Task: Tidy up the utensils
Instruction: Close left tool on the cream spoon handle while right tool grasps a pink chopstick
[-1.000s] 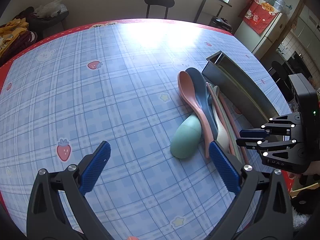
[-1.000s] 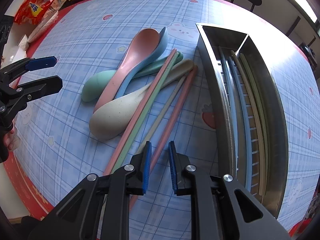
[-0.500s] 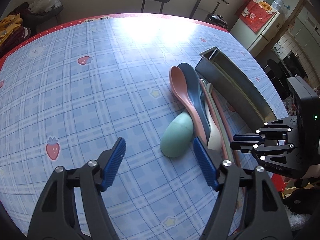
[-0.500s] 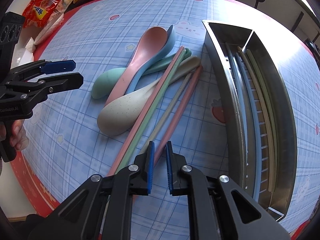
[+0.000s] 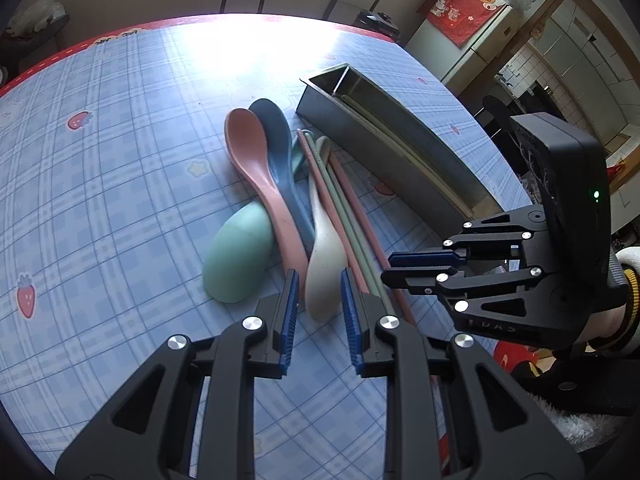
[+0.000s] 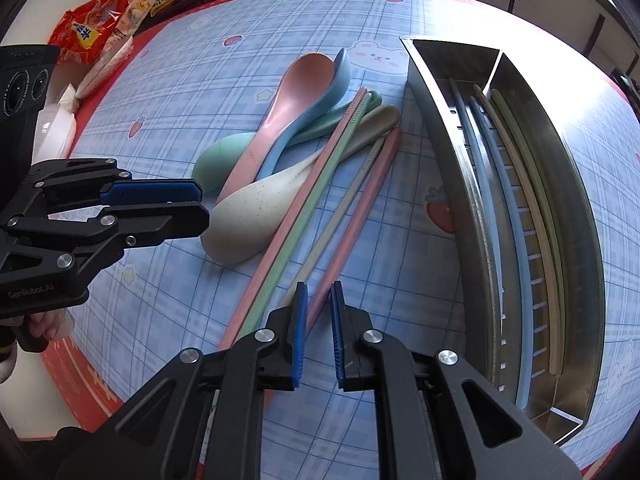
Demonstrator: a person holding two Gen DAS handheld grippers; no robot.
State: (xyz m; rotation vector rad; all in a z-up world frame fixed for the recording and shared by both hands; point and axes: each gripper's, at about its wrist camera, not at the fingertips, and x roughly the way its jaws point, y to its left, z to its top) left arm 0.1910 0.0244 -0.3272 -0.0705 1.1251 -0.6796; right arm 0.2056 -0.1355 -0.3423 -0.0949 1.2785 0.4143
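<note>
1. My left gripper (image 5: 316,292) has narrowed a great deal over the last second: its blue pads stood wide apart, and now they are near each other with only a slim gap. They sit on either side of the bowl tip of the cream spoon (image 5: 324,276). I cannot tell if the pads touch it yet, so I count the claw as partly open and holding nothing.

2. My right gripper (image 6: 318,312) has hardly changed. Its pads stay close together with a narrow slot between them, poised over the near end of the pink chopstick (image 6: 356,216). I see no clamp on it; the stick looks to lie flat on the tablecloth (image 6: 200,80).

3. I judge this to mean both hands are lining up picks from the loose pile, and nothing is lifted yet.

4. The loose pile lies on the cloth just beside the steel tray (image 6: 592,240), on its left in the right wrist view. The tray already holds several long sticks, blue and green ones among them.

5. The cream spoon's long axis runs roughly parallel to the tray. Its bowl points toward me and its handle points away, toward the tray's far end.

6. The pink chopstick lies along nearly the same line, between the spoons and the tray.

7. The pink spoon (image 6: 296,100) and blue spoon (image 6: 320,108) lie the other way, bowls away from me, crossing the mint-green spoon (image 6: 224,156).
</note>
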